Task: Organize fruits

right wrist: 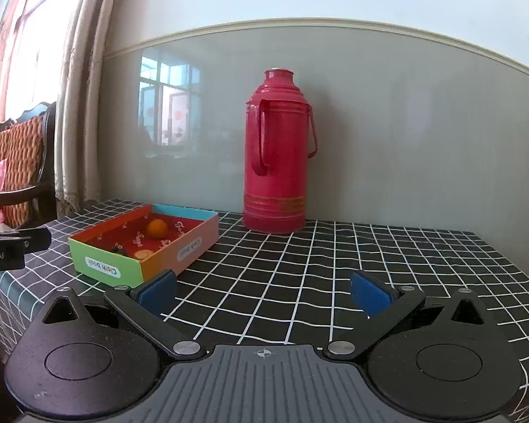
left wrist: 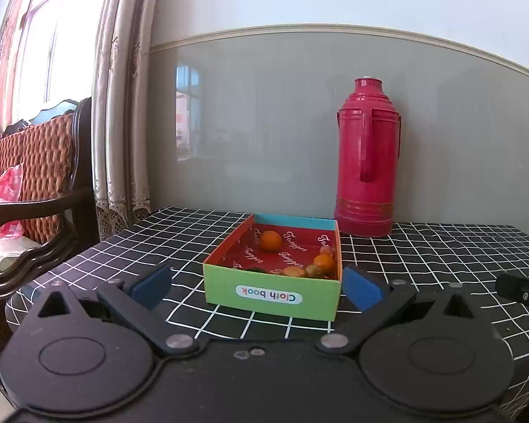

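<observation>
Blue-padded fingers of the left gripper (left wrist: 257, 287) stand wide apart with nothing between them, low over the checked tablecloth (left wrist: 423, 257), the box (left wrist: 269, 296) sitting just ahead between their tips. Its green front reads "Cloth book" upside down. On its red floor lie an orange (left wrist: 270, 240) toward the back and a second orange (left wrist: 323, 262) in the right front corner, touching a few smaller brownish fruits (left wrist: 301, 270). A red flask (left wrist: 366, 162) stands upright behind the box, against the wall. The right gripper (right wrist: 262, 294) is likewise spread wide and empty, over bare cloth to the right of the box.
</observation>
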Demonstrator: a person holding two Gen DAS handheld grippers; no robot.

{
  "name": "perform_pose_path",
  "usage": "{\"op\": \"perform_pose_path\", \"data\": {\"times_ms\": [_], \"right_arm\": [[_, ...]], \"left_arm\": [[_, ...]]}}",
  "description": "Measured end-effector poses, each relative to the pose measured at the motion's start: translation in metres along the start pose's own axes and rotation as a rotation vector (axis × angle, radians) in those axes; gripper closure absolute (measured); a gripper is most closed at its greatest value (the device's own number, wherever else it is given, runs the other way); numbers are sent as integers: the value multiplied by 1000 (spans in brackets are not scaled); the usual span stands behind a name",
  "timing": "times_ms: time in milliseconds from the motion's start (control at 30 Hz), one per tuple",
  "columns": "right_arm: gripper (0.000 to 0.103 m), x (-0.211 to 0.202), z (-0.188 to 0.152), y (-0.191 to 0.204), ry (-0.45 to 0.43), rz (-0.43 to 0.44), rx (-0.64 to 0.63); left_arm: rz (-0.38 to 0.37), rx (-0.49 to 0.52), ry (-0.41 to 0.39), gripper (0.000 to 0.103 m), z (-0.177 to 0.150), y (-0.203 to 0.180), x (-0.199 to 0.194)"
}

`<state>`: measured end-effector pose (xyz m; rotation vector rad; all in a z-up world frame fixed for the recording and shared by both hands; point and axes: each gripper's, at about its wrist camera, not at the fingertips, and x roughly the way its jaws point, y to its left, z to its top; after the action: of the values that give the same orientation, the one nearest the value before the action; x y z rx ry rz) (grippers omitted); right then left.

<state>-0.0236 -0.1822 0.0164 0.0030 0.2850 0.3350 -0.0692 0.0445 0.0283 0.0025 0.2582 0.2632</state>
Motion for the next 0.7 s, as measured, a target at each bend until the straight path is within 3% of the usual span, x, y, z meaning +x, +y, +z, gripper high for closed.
{"op": "perform_pose_path", "data": {"times_ms": [700], "right_arm": [[0, -1, 0, 1, -3, -1, 0]], "left_arm": [[2, -1, 0, 6, 0, 1, 0]]}}
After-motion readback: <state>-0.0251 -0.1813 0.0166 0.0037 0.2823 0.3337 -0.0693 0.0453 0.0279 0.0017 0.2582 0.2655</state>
